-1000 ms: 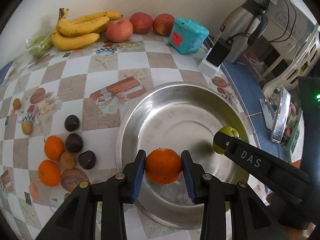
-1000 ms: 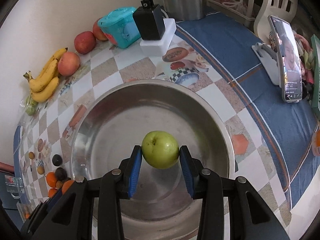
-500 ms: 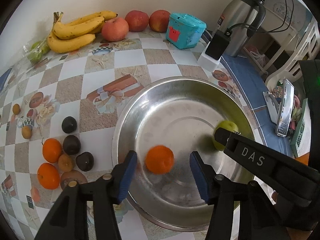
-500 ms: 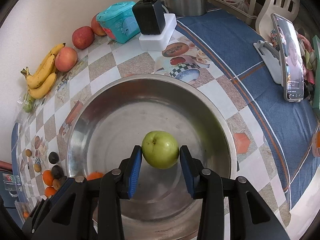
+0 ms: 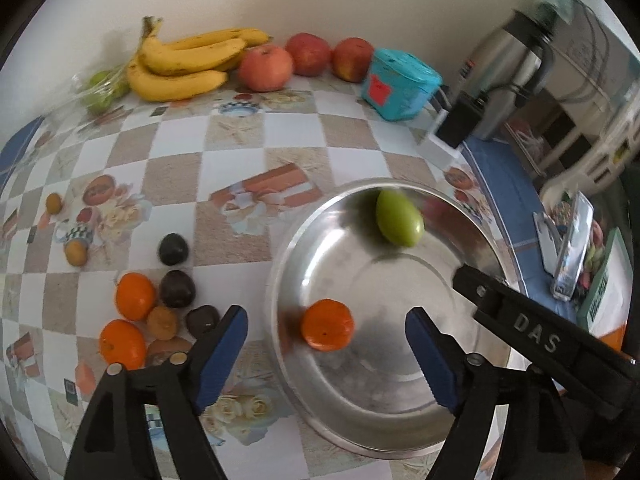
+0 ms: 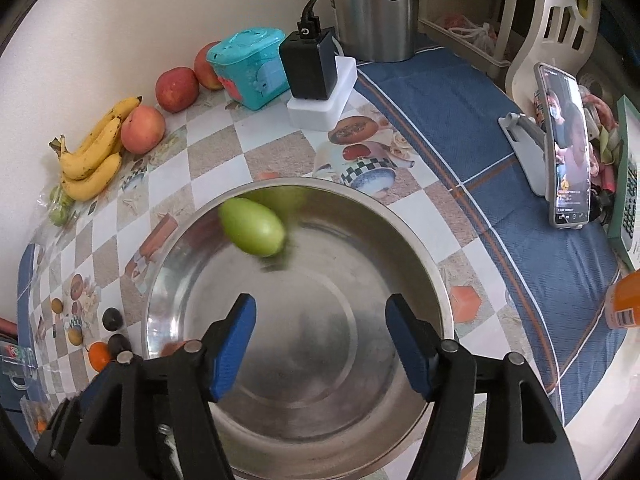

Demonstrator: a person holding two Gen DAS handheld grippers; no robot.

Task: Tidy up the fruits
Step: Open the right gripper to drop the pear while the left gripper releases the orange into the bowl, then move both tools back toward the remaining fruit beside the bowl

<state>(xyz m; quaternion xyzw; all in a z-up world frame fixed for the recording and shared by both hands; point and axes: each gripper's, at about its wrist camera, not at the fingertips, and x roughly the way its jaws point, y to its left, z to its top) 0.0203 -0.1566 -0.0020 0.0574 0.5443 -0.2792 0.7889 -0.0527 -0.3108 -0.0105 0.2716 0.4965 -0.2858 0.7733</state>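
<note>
Your left gripper [image 5: 326,354] is opening, orange [image 5: 327,330] loose between its jaws in the bowl [image 5: 400,436]. Your right gripper [image 6: 320,344] is opening, empty; apple [image 6: 252,226] lies beyond.

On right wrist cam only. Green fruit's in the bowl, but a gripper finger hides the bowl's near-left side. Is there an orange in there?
Observer: Yes. The left wrist view shows the orange lying inside the steel bowl near its rim, well apart from the green fruit.
Operator: Left gripper holding it?
Observer: No. The left gripper has its jaws opening. The orange sits in the bowl beyond the pads and touches neither.
Operator: How many oranges outside the bowl?
Observer: The loose oranges, two of them, lie on the table beside the bowl, clustered with three dark fruits.
</note>
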